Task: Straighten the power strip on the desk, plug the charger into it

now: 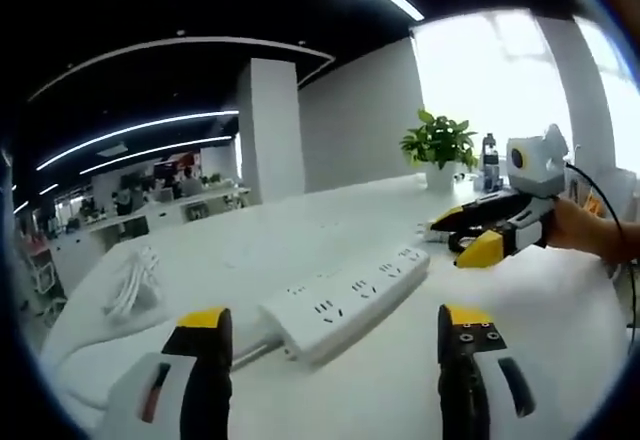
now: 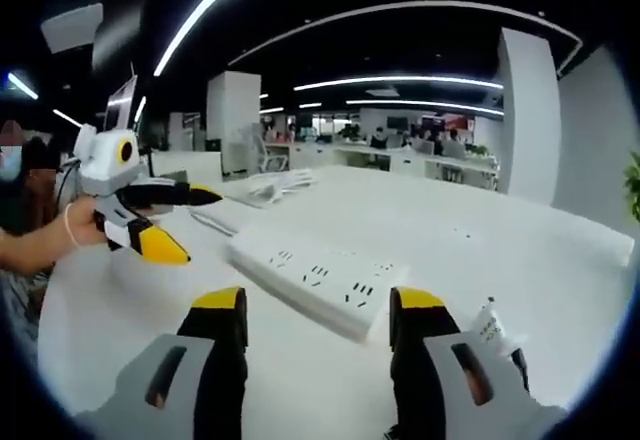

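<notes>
So in the left gripper view the left tool (image 1: 335,345) hangs wide open over the white tabletop (image 1: 540,320), the power strip (image 1: 345,300) lying just ahead between its jaws, and the right tool (image 1: 478,235), also open, hovers beyond its far end.

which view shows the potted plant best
The left gripper view: the potted plant stands whole at the desk's far edge, green leaves above a white pot. In the right gripper view, a sliver of green leaves sits at the right edge, probably that plant.
</notes>
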The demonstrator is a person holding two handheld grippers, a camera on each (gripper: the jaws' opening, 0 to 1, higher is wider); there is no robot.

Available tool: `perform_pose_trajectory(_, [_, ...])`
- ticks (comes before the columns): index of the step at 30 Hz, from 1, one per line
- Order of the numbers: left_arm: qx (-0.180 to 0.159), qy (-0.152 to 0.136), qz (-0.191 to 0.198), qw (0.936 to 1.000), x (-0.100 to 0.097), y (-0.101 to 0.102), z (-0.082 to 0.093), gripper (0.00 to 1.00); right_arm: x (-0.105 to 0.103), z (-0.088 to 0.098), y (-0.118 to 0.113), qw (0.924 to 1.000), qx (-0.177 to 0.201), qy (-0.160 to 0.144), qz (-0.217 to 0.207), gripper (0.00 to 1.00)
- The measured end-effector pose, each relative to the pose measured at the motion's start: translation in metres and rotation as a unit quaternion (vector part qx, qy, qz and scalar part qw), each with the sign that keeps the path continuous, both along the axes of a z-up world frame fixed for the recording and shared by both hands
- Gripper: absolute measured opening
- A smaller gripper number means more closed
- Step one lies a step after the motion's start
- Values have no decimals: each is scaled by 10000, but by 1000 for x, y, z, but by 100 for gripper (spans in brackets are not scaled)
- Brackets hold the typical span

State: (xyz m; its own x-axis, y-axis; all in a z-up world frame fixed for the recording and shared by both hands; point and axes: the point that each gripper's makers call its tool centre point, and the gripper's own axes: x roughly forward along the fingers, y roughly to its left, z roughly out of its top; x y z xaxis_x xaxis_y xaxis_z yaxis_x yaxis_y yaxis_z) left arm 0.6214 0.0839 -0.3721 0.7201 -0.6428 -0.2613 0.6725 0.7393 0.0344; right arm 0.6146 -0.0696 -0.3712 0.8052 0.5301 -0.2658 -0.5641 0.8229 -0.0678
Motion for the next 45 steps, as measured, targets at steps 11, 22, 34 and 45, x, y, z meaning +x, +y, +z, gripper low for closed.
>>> perform_pose_trajectory(11, [273, -604, 255, 9975, -14, 12, 20, 89, -15, 19, -5, 9995, 271, -158, 62, 60])
perform_pose_trajectory(22, [-91, -448, 151, 9988, -28, 13, 22, 99, -19, 15, -8, 9989, 457, -59, 60, 60])
perform_pose_trajectory(34, [-379, -182, -66, 9991, -50, 5, 31, 94, -18, 7, -10, 9982, 592, 81, 29, 59])
perform_pose_trajectory(45, [-572, -120, 193, 9981, -55, 12, 45, 91, -26, 11, -17, 9979, 643, 55, 8, 59])
